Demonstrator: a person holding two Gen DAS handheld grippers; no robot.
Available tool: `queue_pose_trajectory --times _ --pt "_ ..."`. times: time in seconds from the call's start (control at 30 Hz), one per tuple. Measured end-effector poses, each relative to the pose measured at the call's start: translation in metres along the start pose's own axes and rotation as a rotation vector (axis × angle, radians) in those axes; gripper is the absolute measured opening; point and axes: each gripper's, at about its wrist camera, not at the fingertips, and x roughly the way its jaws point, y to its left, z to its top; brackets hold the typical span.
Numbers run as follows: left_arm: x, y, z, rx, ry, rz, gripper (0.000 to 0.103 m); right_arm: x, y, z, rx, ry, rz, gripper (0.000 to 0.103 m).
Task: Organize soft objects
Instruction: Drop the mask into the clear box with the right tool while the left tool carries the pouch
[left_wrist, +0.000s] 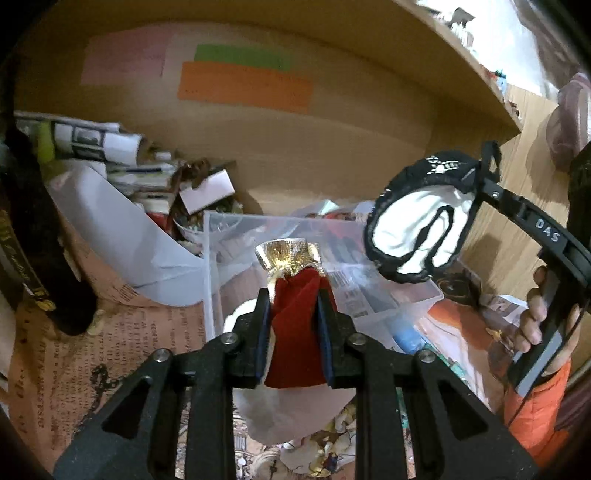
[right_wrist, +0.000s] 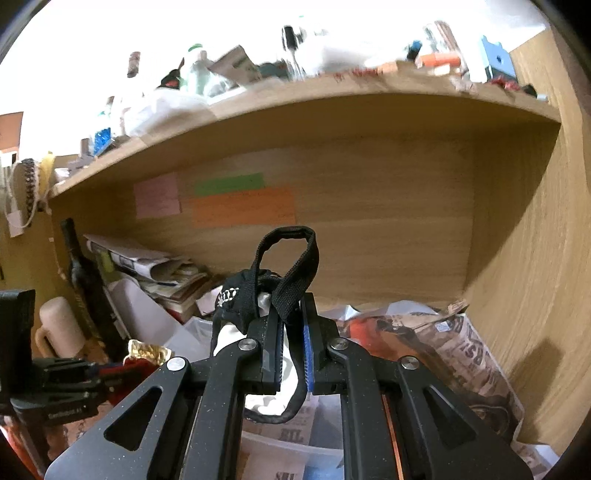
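Note:
My left gripper (left_wrist: 293, 301) is shut on a red velvet pouch with a gold top (left_wrist: 295, 291), held above a clear plastic bin (left_wrist: 212, 258) inside a wooden shelf compartment. My right gripper (right_wrist: 293, 314) is shut on a black-and-white sleep mask (right_wrist: 240, 299); its black strap loops up above the fingers. In the left wrist view the mask (left_wrist: 417, 218) hangs from the right gripper (left_wrist: 484, 177) at the right, above the bin's right end. In the right wrist view the left gripper (right_wrist: 122, 367) shows at the lower left with the pouch (right_wrist: 146, 352).
A dark bottle (left_wrist: 37, 236) stands at the left. Rolled papers and clutter (left_wrist: 110, 147) lie at the back left. Newspaper (left_wrist: 110, 350) lines the shelf floor. Coloured notes (left_wrist: 243, 85) are stuck on the back wall. An upper shelf (right_wrist: 295, 55) carries many items.

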Motion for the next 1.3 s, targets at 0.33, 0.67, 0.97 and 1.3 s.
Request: queue_pose_trajectory --times 0.33,0.67,0.97,1.3 --pt "0.008 -0.001 -0.010 0.026 0.043 0.027 0.041 0.025 -0.003 -0.016 0.004 0.098 0.041 0.008" --pt "0.011 0.001 0.004 0.039 0.018 0.062 0.064 0.032 -0.007 -0.022 0.009 0.127 0.049 0.008" --pt "0.026 0.004 -0.004 0.062 0.081 0.045 0.015 0.032 -0.008 -0.023 0.015 0.131 0.055 0.008" --pt "-0.004 0.003 0.010 0.091 0.001 0.078 0.004 0.032 -0.007 -0.020 0.029 0.123 0.050 0.008"
